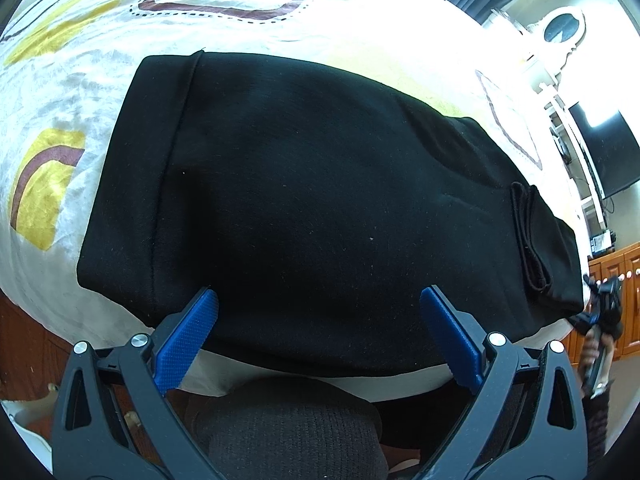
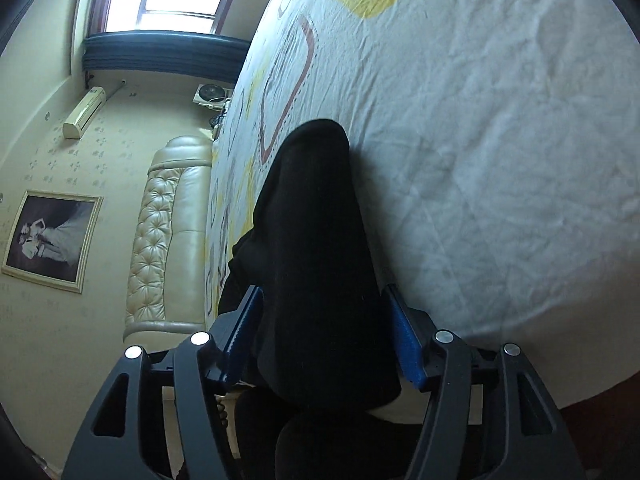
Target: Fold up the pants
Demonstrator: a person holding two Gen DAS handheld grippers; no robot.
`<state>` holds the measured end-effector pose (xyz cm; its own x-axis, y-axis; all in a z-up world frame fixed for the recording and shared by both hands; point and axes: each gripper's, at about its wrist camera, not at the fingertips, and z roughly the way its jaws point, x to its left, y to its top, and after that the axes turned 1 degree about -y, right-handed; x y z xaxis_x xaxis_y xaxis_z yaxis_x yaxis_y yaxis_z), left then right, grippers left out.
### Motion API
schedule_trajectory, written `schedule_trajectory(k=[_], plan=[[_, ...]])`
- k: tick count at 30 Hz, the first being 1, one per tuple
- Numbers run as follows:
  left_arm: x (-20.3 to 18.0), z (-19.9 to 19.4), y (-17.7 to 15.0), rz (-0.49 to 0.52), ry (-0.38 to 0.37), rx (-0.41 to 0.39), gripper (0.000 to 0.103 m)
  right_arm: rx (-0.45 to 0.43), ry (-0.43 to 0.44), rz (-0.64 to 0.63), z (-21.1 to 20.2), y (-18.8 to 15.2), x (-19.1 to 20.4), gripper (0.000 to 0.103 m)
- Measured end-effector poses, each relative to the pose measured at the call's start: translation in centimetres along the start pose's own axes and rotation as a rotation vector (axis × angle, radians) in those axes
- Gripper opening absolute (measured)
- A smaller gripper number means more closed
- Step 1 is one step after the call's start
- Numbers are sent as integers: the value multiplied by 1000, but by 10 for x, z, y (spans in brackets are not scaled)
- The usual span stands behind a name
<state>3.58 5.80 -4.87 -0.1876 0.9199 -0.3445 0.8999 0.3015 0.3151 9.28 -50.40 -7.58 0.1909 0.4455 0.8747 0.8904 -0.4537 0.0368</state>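
Two claws frame the work: the left claw [image 1: 318, 312] hovers spread and empty over the near edge of the black pants [image 1: 320, 200]; the right claw [image 2: 322, 334] straddles their end, pads apart; already folded compact on the bed [image 1: 360, 28], one fold probably remains.

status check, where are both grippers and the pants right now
Left gripper open, over the near edge of the folded black pants. Right gripper open, pants' end between its fingers, no pinch visible. Pants flat on the bedsheet. Nothing in the way.
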Motion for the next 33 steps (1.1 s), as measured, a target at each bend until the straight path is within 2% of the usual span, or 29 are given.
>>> schedule_trajectory(k=[2, 4, 5, 8, 9, 12, 15, 17, 18, 19, 22, 27, 30, 33], plan=[[-1, 0, 1, 0, 1, 1, 100, -4, 12, 5, -3, -9, -6, 59], [-2, 0, 1, 4, 3, 1, 100, -5, -66, -56, -3, -15, -4, 35], [-2, 0, 1, 6, 2, 1, 100, -1, -98, -73, -2, -15, -4, 33], [0, -2, 1, 0, -15, 0, 100, -5, -121, -72, 1, -13, 0, 33], [2, -4, 2, -9, -30, -1, 100, -7, -124, -66, 0, -13, 4, 36], [12, -14, 5, -56, -109, 13, 100, -68, -187, -83, -7, -16, 26, 57], [31, -32, 15, -138, -253, 19, 100, -185, -308, -161, -20, -26, 62, 58], [46, -50, 23, -155, -318, -19, 100, -215, -318, -222, -18, -37, 89, 63], [55, -59, 26, -152, -330, -51, 100, -229, -317, -245, -15, -43, 101, 71], [64, -68, 28, -152, -337, -87, 100, -239, -308, -263, -10, -49, 113, 72], [96, -79, 33, -162, -370, -135, 100, -215, -260, -314, 11, -70, 137, 72], [144, -51, 41, -275, -450, -97, 100, -125, -216, -401, 62, -102, 165, 72], [156, -33, 49, -299, -479, -82, 100, -69, -214, -436, 86, -120, 173, 72], [156, -22, 59, -258, -486, -61, 100, -30, -228, -438, 102, -130, 172, 72]])
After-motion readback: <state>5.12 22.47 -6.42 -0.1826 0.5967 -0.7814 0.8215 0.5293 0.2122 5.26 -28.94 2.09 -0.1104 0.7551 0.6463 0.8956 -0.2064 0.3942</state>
